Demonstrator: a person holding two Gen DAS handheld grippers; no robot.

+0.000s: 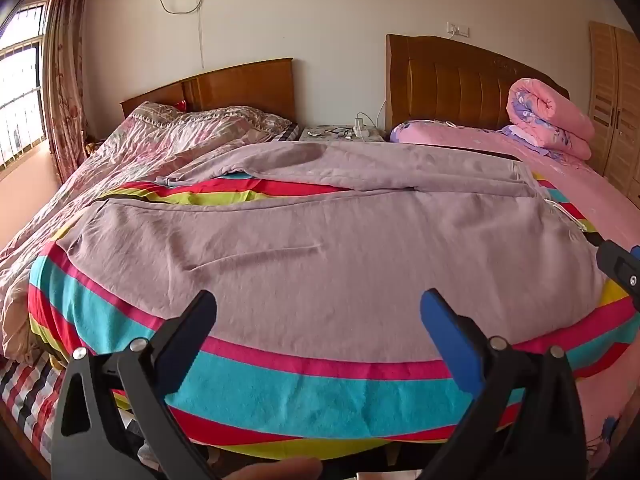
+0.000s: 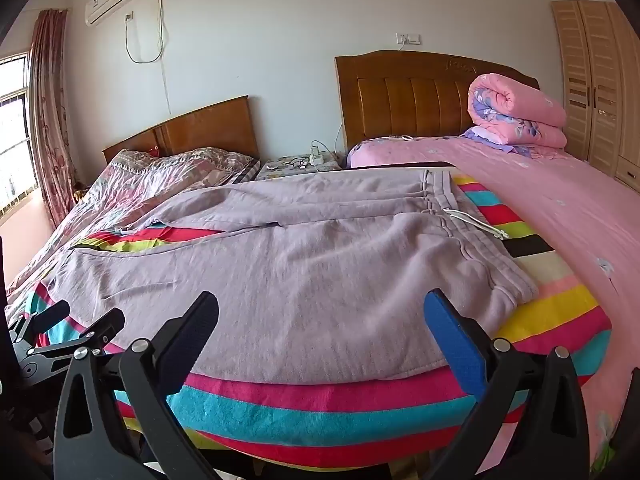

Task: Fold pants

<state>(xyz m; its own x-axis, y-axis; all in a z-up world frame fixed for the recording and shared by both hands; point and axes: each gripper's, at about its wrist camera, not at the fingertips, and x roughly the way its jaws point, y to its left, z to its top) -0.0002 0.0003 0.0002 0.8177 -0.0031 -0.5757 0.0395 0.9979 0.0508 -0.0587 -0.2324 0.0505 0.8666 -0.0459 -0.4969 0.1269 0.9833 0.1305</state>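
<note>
Mauve cotton sweatpants (image 1: 320, 248) lying flat across striped multicolour blanket (image 1: 304, 392); left gripper (image 1: 316, 312) and right gripper (image 2: 320, 312) both hovering near hem side, jaws spread wide, gripping nothing.

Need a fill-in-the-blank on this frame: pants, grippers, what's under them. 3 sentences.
1. The pants lie spread on a ____ blanket.
2. Both the left gripper and the right gripper are ____, holding nothing.
3. The waistband's white drawstring lies toward the ____ gripper's side.

Missing: striped; open; right
</note>
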